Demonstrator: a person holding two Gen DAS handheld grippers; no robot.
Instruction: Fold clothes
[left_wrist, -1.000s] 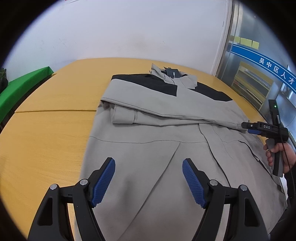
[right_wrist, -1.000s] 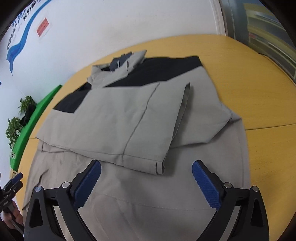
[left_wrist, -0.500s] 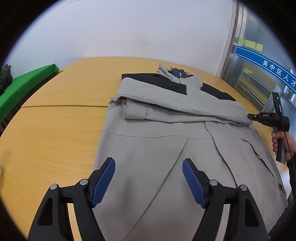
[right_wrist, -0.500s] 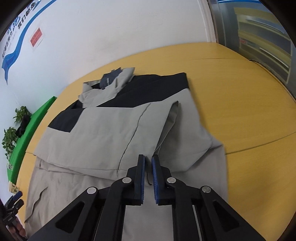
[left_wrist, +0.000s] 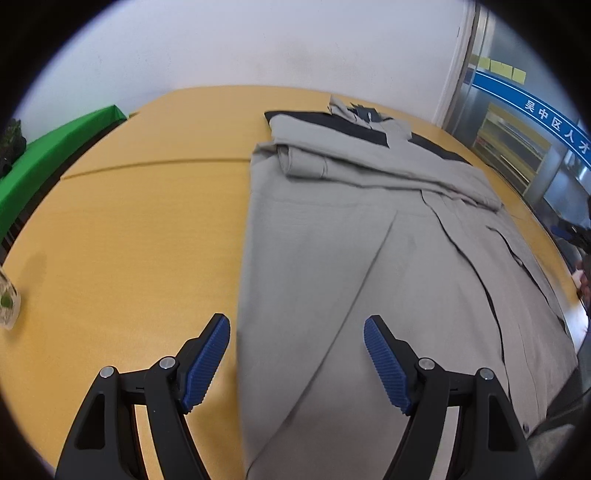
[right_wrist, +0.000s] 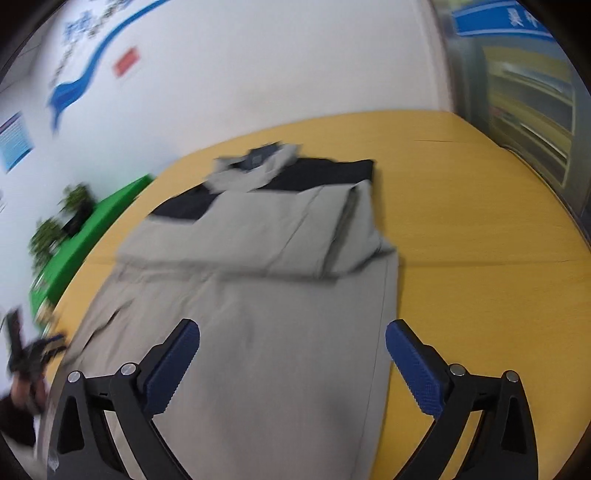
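A grey jacket (left_wrist: 369, 258) with black shoulders lies flat on the wooden table (left_wrist: 147, 221), collar at the far end, both sleeves folded across its chest. My left gripper (left_wrist: 297, 354) is open and empty above the jacket's near left edge. My right gripper (right_wrist: 291, 358) is open and empty above the jacket's (right_wrist: 277, 295) lower right part, near its right edge. The folded sleeve (right_wrist: 258, 240) lies across the middle in the right wrist view, which is blurred. The right gripper shows at the right edge of the left wrist view (left_wrist: 576, 236).
A green bench (left_wrist: 48, 155) and plants (right_wrist: 62, 218) stand along the wall left of the table. A small clear object (left_wrist: 7, 302) sits at the table's left edge. A glass door (left_wrist: 517, 147) is at the right. Bare tabletop (right_wrist: 480, 221) lies right of the jacket.
My right gripper, shut on the sleeve cuff half a second ago, has opened and pulled back toward the hem. My left gripper has shifted left to the jacket's left edge.
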